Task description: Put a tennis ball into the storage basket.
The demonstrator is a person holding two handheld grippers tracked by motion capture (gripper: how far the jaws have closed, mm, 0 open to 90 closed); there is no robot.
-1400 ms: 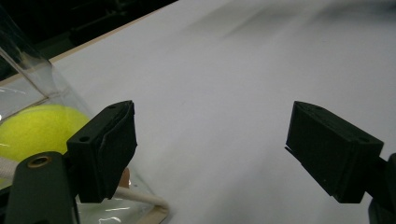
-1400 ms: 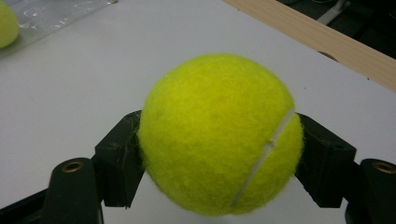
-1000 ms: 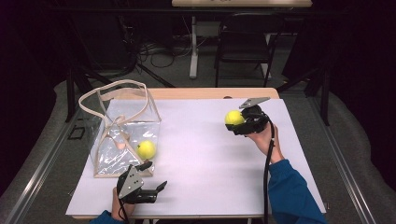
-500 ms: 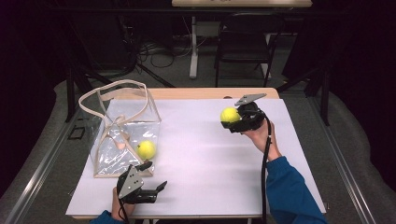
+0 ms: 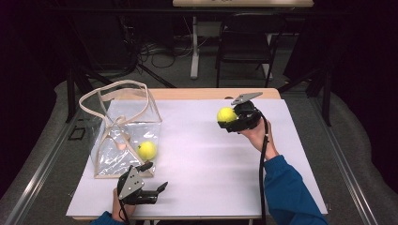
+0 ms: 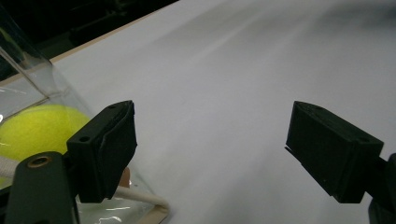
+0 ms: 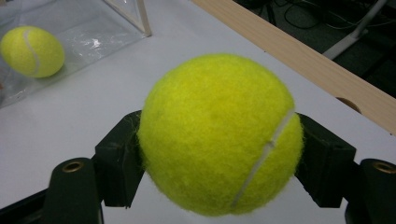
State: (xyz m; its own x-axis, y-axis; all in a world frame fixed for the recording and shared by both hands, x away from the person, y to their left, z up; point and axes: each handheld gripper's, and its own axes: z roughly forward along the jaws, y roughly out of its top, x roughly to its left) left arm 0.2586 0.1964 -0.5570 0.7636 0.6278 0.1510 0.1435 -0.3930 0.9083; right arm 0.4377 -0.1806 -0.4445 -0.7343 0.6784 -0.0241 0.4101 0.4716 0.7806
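White table [image 5: 197,159]: right gripper [image 5: 224,118] fingers clamp a tennis ball [image 5: 226,114].

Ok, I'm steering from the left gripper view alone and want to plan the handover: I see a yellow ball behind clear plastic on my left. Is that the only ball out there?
Observer: No. A second tennis ball is clamped between the right gripper's jaws, off the table.
Operator: Where is that hand relative to the bag?
Observer: Across the white sheet, at the far right side; the clear bag stands at the left.
Operator: Is the bag's top open?
Observer: Its beige straps loop up above the top; whether the mouth is fully open, I cannot tell.
Operator: And my own gripper?
Observer: The left gripper sits open at the near edge, just in front of the bag.
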